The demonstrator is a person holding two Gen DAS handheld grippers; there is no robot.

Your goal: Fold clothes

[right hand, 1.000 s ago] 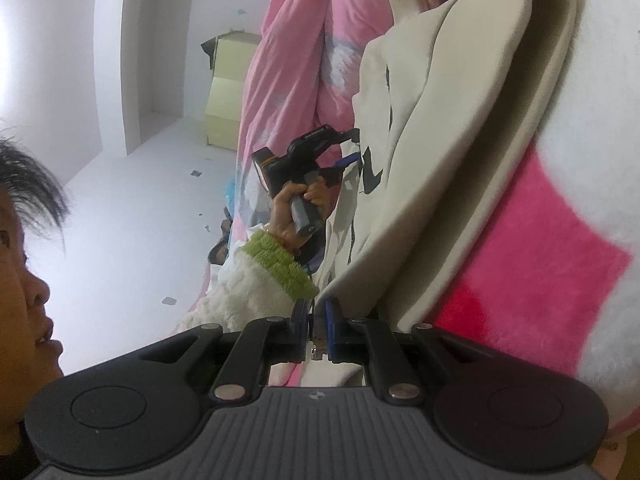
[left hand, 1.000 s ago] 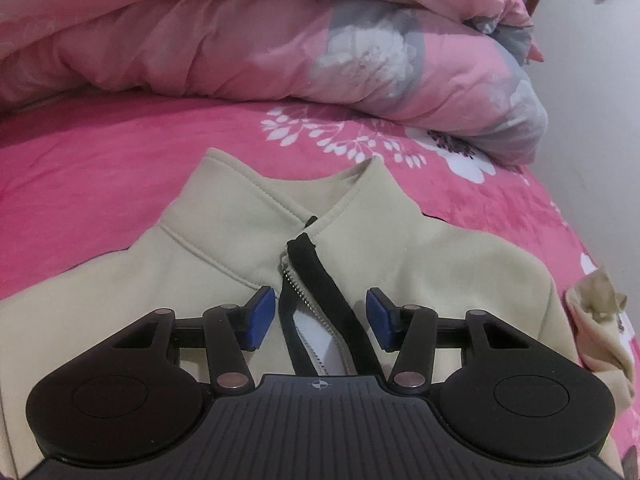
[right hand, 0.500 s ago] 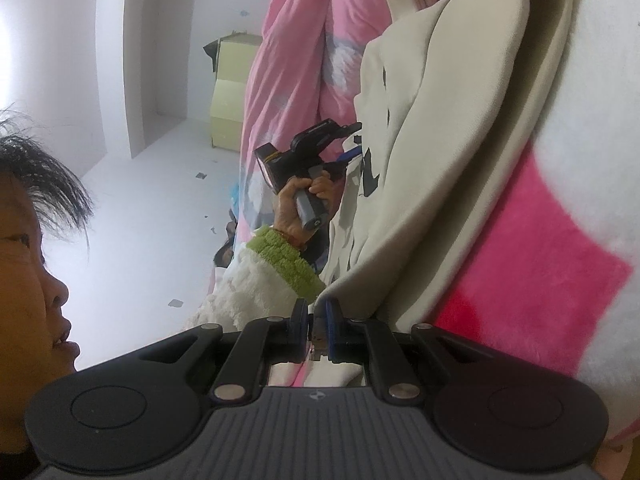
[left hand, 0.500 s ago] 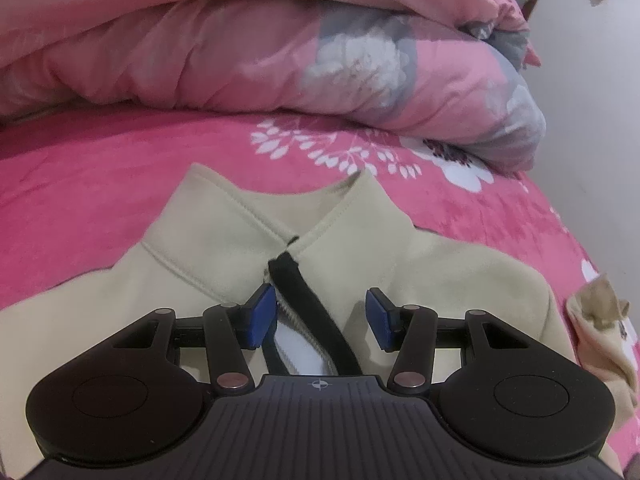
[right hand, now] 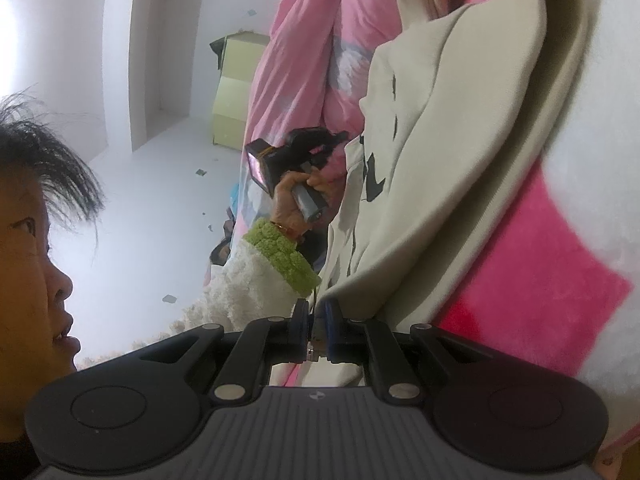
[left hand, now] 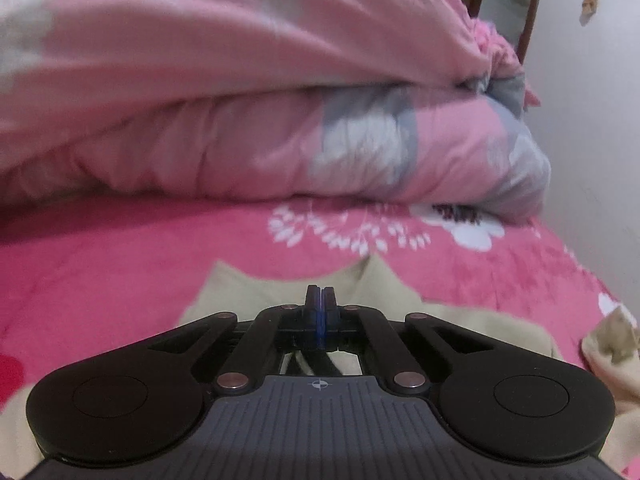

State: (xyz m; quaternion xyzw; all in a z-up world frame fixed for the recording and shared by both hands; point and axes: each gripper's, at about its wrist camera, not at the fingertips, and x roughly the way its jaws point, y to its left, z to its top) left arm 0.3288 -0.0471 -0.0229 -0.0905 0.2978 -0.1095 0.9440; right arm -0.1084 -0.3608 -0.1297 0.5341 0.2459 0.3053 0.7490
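Observation:
A beige zip-up jacket [left hand: 460, 324] lies on the pink bed; its collar shows just beyond my left gripper [left hand: 319, 300]. The left gripper's blue pads are pressed together over the jacket's zipper placket, which is hidden under them. In the right wrist view the jacket [right hand: 460, 152] hangs from its lower corner, which my right gripper [right hand: 315, 314] is shut on. The left gripper [right hand: 304, 148] shows there too, held in a hand at the jacket's collar.
A rolled pink floral duvet [left hand: 280, 112] lies across the bed behind the jacket. The pink floral bedsheet [left hand: 100, 264] surrounds it. Another beige garment [left hand: 612, 344] lies at the right edge. A white wall [left hand: 592, 120] stands at right. The person's face [right hand: 32, 272] is at left.
My left gripper has closed from wide open and moved forward and down over the jacket's zipper at the collar. The right gripper stays shut on the jacket's corner.

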